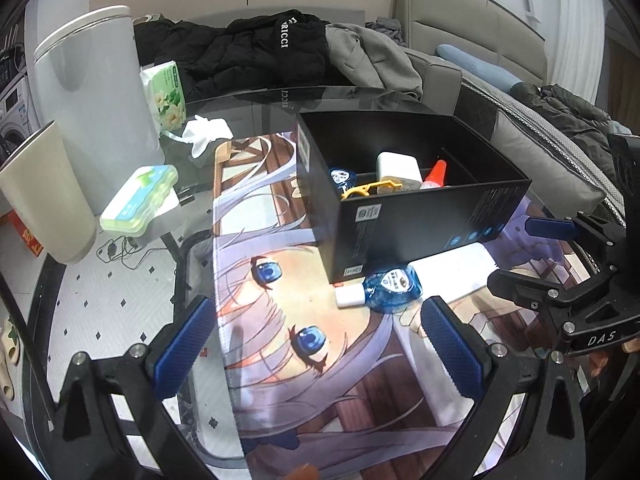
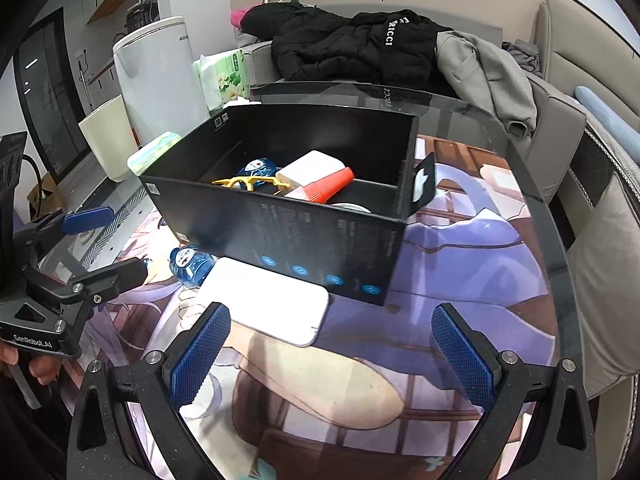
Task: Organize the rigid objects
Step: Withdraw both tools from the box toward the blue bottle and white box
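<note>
An open black box (image 1: 420,220) (image 2: 320,236) stands on the anime-print mat. Inside lie a blue tape dispenser (image 1: 342,178) (image 2: 256,169), a white charger block (image 1: 398,166) (image 2: 310,170), a yellow plastic piece (image 1: 370,190) (image 2: 244,181) and a red-capped glue bottle (image 1: 436,176) (image 2: 326,190). Outside, against the box, lie a second blue dispenser (image 1: 394,286) (image 2: 191,265), a small white adapter (image 1: 350,296) and a flat white power bank (image 1: 456,272) (image 2: 266,300). My left gripper (image 1: 320,344) (image 2: 108,240) is open and empty, just short of the dispenser. My right gripper (image 2: 330,352) (image 1: 528,252) is open and empty, over the power bank's near edge.
A green pill case (image 1: 140,196) (image 2: 154,152), a tissue pack (image 1: 166,92) (image 2: 224,76) and a crumpled tissue (image 1: 206,132) lie on the glass table's left side. A white bin (image 1: 92,92) and a beige bin (image 1: 44,192) stand beside the table. Coats (image 2: 360,44) cover the sofa behind.
</note>
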